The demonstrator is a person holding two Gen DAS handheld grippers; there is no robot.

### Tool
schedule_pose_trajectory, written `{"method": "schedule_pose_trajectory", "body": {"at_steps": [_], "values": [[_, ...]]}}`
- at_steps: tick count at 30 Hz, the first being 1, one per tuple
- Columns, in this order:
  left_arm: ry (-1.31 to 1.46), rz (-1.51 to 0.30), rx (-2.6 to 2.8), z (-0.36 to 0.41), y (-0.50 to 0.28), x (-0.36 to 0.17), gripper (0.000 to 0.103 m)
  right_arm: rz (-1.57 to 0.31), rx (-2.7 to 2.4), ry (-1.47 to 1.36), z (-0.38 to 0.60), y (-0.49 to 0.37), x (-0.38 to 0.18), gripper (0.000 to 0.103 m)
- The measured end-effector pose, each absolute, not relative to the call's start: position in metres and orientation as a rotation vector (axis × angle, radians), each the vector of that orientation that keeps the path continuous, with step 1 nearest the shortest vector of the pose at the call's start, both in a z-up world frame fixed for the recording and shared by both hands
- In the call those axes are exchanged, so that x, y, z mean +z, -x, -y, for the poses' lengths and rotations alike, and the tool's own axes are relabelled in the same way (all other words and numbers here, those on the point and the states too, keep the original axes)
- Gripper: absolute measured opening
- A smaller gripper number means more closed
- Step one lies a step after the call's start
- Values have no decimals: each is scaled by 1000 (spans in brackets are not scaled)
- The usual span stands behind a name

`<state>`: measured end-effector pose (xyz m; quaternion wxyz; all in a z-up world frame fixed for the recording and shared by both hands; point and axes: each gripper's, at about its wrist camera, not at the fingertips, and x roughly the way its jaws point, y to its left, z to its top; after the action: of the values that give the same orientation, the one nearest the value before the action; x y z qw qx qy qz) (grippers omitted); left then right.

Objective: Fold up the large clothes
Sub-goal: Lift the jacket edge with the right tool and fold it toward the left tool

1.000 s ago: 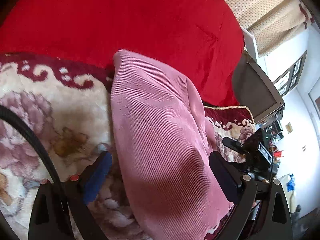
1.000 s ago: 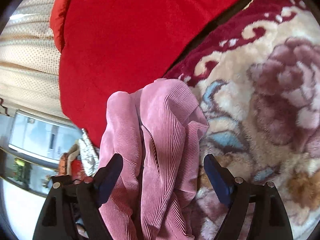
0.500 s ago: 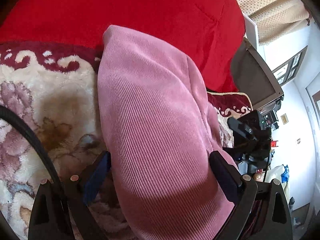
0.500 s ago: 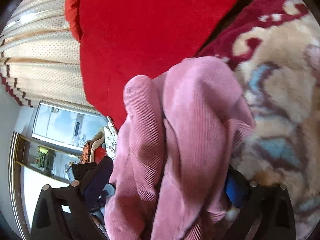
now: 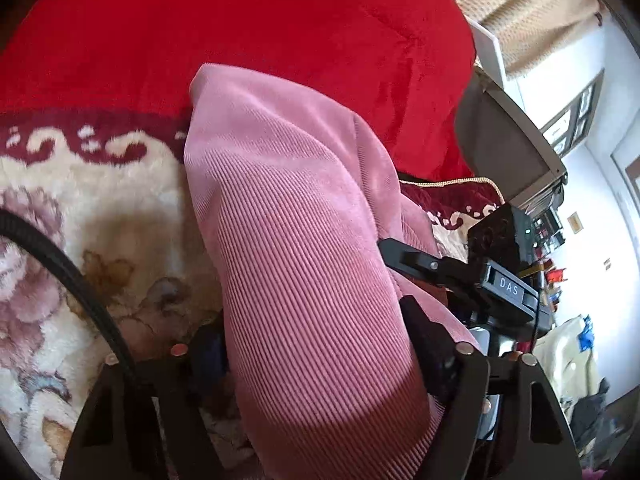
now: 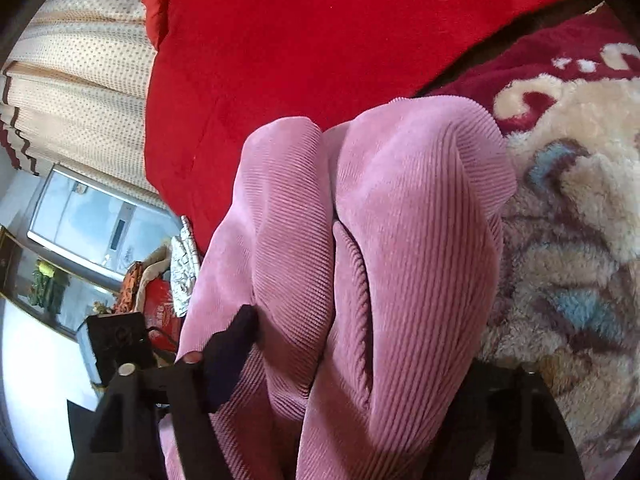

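Note:
A pink corduroy garment lies bunched on the floral blanket, its far end touching the red cover. In the left wrist view a thick fold of it fills my left gripper; the jaws are closing and both pads touch the cloth. In the right wrist view the garment shows as two rounded folds inside my right gripper. Its jaws are closing too. The left pad dents the cloth, and the right pad is hidden under the fold. The right gripper's black body shows beside the garment in the left view.
A cream and maroon floral blanket covers the bed under the garment. A red cover lies beyond it. A black cable crosses the left view. Dotted curtains, a window and cluttered shelves stand past the bed's edge.
Both grippers pushed forward over the garment, so it now fills each view. Both pairs of jaws narrowed from wide apart onto the cloth. The right gripper came closer in the left view.

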<state>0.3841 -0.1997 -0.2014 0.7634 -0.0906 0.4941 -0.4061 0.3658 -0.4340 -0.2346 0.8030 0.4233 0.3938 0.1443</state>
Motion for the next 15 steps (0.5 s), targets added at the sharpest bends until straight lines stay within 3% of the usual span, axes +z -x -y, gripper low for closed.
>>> {"method": "schedule_pose_trajectory", "body": {"at_steps": [5,15], "values": [[170,-1030,-882,200,-377,-190,71,-809,281,-812,417,-362,-215,62],[118,-943,-852,182,-353,-164,70,-757,300,-745,401,-346,-189,59]]}}
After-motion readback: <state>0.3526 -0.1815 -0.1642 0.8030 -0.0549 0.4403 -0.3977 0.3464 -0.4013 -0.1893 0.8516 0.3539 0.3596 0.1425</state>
